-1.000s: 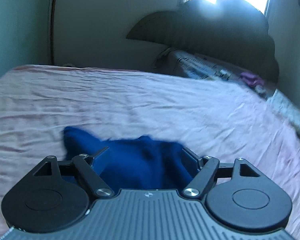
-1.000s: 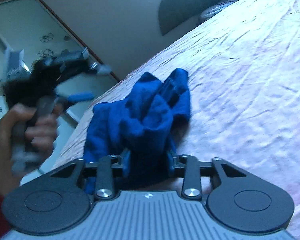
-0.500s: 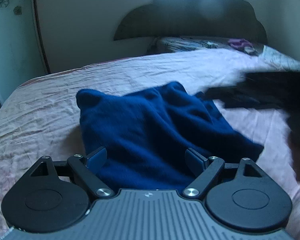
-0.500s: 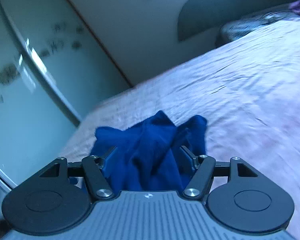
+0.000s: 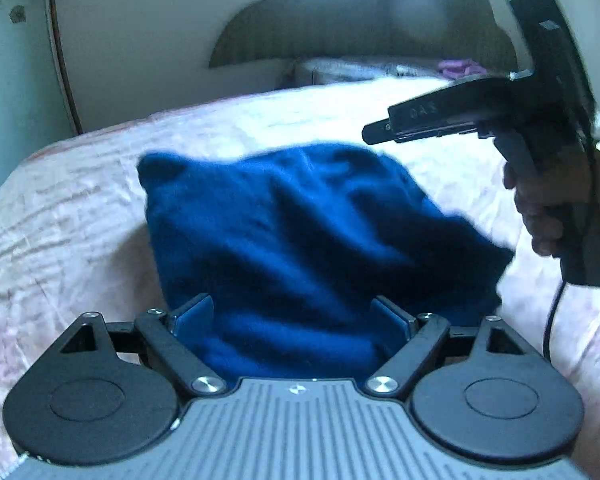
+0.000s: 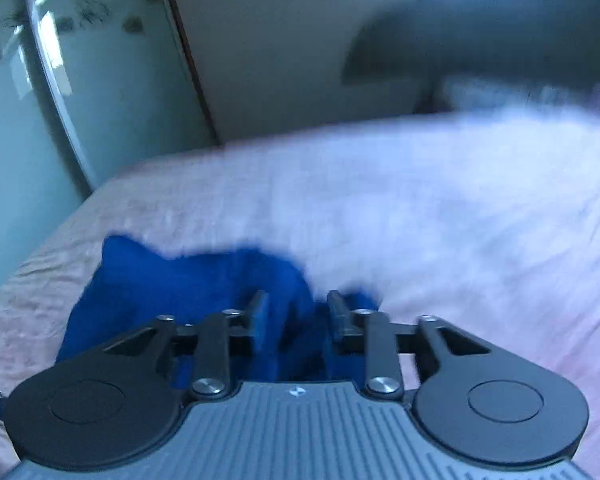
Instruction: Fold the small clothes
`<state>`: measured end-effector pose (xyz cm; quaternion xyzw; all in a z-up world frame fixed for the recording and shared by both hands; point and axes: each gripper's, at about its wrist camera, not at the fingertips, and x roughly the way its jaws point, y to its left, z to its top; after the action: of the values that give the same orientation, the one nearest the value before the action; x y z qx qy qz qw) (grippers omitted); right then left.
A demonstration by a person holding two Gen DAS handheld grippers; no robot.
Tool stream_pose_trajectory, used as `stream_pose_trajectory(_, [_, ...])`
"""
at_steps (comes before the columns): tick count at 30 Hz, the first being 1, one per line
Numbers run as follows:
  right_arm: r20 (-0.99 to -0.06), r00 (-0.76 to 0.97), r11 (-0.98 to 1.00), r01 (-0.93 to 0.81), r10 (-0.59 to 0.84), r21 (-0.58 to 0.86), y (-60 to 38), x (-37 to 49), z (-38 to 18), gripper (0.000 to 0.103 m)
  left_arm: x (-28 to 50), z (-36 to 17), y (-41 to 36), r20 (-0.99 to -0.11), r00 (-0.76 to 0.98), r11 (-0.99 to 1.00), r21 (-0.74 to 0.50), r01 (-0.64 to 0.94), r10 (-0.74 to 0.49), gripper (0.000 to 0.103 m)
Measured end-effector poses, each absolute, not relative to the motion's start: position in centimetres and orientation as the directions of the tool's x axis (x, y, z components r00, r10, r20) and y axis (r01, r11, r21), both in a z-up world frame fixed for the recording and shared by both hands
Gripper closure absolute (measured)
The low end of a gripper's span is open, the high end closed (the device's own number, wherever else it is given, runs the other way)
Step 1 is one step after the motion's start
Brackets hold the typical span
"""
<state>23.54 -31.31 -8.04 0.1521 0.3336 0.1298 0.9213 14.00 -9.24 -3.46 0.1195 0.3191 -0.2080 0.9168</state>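
On left view: hand (image 5: 548, 208) gripping right tool (image 5: 376, 134) | right view: unseen.

Pink-sheeted bed (image 5: 80, 216), dark scalloped headboard (image 5: 340, 28) (backlit), pale wall (image 6: 268, 40), floral wardrobe door (image 6: 100, 80).

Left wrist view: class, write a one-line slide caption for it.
Open left gripper over a crumpled blue garment on a pink bedsheet; right gripper hovers alongside, jaws closing.
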Motion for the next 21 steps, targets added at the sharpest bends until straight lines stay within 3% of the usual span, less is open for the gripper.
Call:
stream_pose_trajectory(3, [-0.546,0.724,0.9,-0.264,0.422,0.346,-29.8,24.0,-6.3,0.07,16.0,-2.3,-9.2,-0.612,0.739,0.9,0.096,0.425,-0.284,0.009])
stream_pose_trajectory(7, [-0.616,0.592,0.853,-0.4,0.52,0.335,-26.4,27.1,-7.2,0.07,20.6,-1.5,-9.0,-0.617,0.761,0.937,0.105,0.334,-0.202,0.009])
stream_pose_trajectory(9, [-0.673,0.577,0.879,-0.393,0.463,0.269,-24.8,29.0,-8.6,0.07,23.3,-1.6,-8.6,-0.628,0.759,0.956,0.082,0.281,-0.17,0.008])
stream_pose_trajectory(12, [-0.704,0.562,0.898,-0.34,0.433,0.281,-24.7,31.6,-10.7,0.071,28.0,-3.2,-8.4,-0.687,0.717,0.97,0.074,0.23,-0.118,0.006])
stream_pose_trajectory(14, [-0.706,0.569,0.906,-0.304,0.421,0.295,-25.2,32.6,-11.4,0.059,29.9,-4.5,-8.2,-0.721,0.683,0.972,0.065,0.227,-0.111,0.007])
stream_pose_trajectory(18, [-0.685,0.631,0.931,-0.267,0.364,0.248,-26.2,30.9,-10.2,0.058,29.6,-4.5,-7.6,-0.715,0.685,0.977,0.013,0.213,-0.14,0.007])
stream_pose_trajectory(21, [-0.635,0.653,0.911,-0.313,0.413,0.27,-27.2,28.2,-8.6,0.058,28.4,-4.3,-7.8,-0.698,0.701,0.976,0.012,0.217,-0.147,0.007])
